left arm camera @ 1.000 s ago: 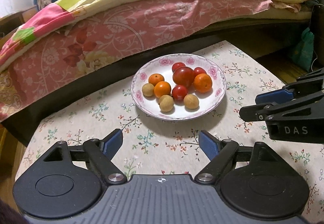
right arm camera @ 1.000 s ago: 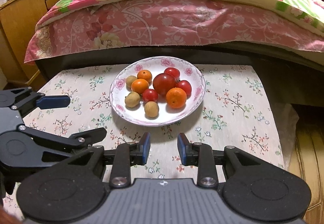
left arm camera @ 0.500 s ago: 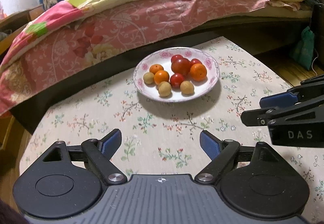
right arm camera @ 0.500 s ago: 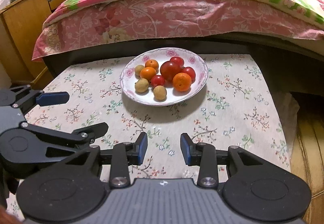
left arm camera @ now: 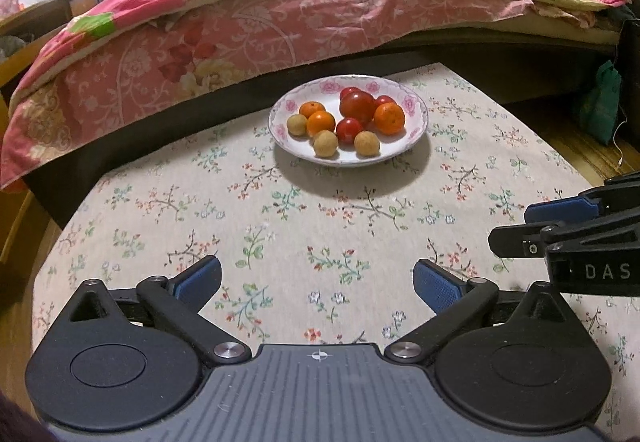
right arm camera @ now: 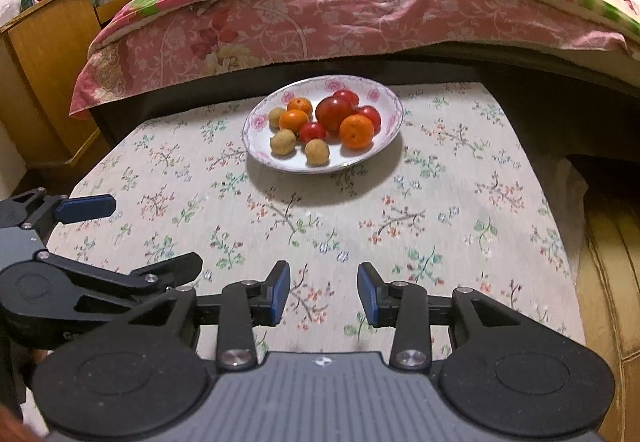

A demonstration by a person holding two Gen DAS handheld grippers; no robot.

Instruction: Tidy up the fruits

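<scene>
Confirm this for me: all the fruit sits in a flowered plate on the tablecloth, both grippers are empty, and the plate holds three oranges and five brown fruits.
One thing is wrong: the plate holds three brown fruits, not five. Both wrist views show it. The three oranges, the tablecloth and the empty left gripper and right gripper stand.

the fruits lie together in a white plate (left arm camera: 416,122) with pink flowers on its rim, in the upper middle of both frames. a big dark red tomato (left arm camera: 357,106) sits in the centre of the pile, with smaller red tomatoes (left arm camera: 349,130) touching it. three oranges (left arm camera: 389,118) are among them, two at the left and one at the right. three pale brown longans (left arm camera: 367,143) rest at the front and left edge of the pile.
</scene>
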